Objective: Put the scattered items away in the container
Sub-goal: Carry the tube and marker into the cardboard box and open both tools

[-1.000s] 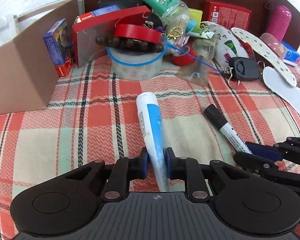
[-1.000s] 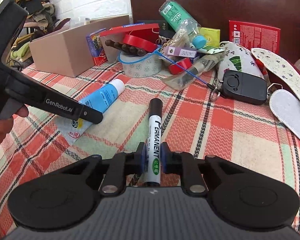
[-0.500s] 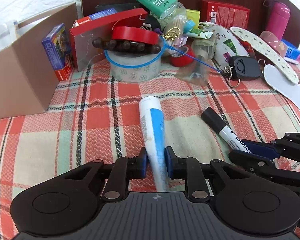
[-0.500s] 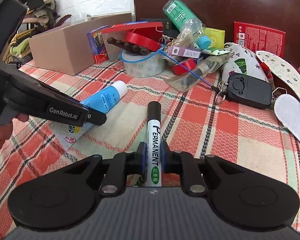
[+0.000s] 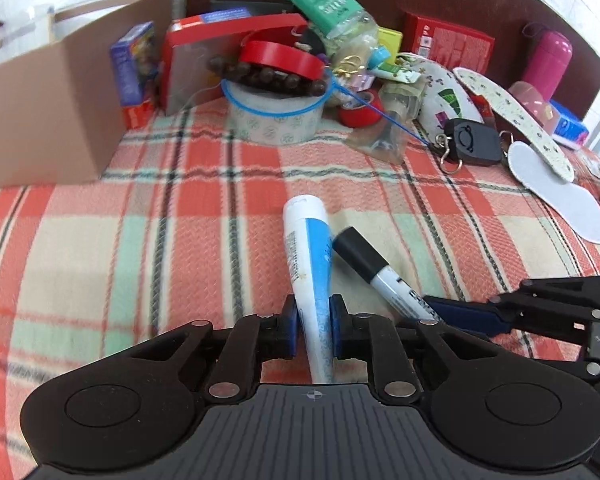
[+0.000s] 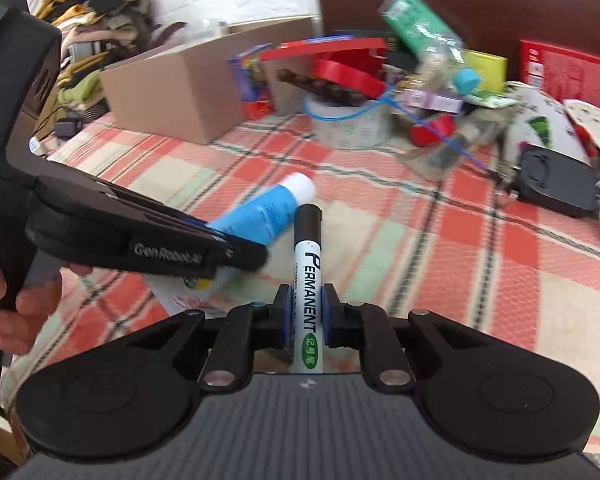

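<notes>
Left gripper [image 5: 313, 316] just squeezed down onto the tube [image 5: 309, 256], right gripper [image 6: 305, 320] pinching the marker [image 6: 308, 280]. Both look ready for the box [image 5: 52, 120] at 10 o'clock.

Cardboard box [image 5: 52, 120] cut off at left edge, its inside hidden; green bottle [image 6: 420, 36] motion-blurred

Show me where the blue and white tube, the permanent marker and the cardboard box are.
blue and white tube [image 5: 310, 256]: left wrist view, on its blue middle.
permanent marker [image 6: 307, 280]: right wrist view, on its white barrel.
cardboard box [image 5: 48, 120]: left wrist view, on its near side wall.
</notes>
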Tool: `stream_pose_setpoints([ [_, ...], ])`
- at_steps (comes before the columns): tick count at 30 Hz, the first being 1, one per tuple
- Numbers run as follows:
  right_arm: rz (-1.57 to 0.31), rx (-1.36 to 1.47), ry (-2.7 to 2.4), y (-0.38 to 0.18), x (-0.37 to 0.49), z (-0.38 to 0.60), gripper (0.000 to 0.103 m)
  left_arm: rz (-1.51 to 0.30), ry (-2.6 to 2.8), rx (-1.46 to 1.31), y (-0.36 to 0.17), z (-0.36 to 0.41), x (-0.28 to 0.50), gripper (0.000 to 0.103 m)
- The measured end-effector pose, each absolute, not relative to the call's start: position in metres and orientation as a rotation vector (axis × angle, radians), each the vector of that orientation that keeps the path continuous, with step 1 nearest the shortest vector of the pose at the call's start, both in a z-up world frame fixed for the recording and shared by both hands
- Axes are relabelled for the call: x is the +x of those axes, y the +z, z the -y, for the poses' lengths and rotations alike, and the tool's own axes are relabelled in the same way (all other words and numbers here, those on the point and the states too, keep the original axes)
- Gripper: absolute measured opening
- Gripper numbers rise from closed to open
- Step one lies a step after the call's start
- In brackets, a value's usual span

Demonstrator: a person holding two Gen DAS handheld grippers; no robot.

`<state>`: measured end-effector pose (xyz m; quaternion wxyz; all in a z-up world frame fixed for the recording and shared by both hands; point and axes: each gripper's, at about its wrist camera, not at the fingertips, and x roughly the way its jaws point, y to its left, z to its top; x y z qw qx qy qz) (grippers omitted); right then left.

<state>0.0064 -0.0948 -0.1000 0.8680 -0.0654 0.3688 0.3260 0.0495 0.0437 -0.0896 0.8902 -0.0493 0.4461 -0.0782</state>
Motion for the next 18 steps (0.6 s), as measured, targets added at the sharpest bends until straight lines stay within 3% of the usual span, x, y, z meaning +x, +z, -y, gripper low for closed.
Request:
stream_pose_setpoints([
  [9,-0.717,-0.166,0.785,-0.075,-0.006,0.053,0.018,-0.842,-0.076,-0.161,-0.064,-0.09,0.015,0.012],
  [18,-0.552,-0.186,0.892,-0.013,0.016,-0.011,0.019,-0.659,0.026,-0.146,0.006,-0.147,0.023,0.012],
])
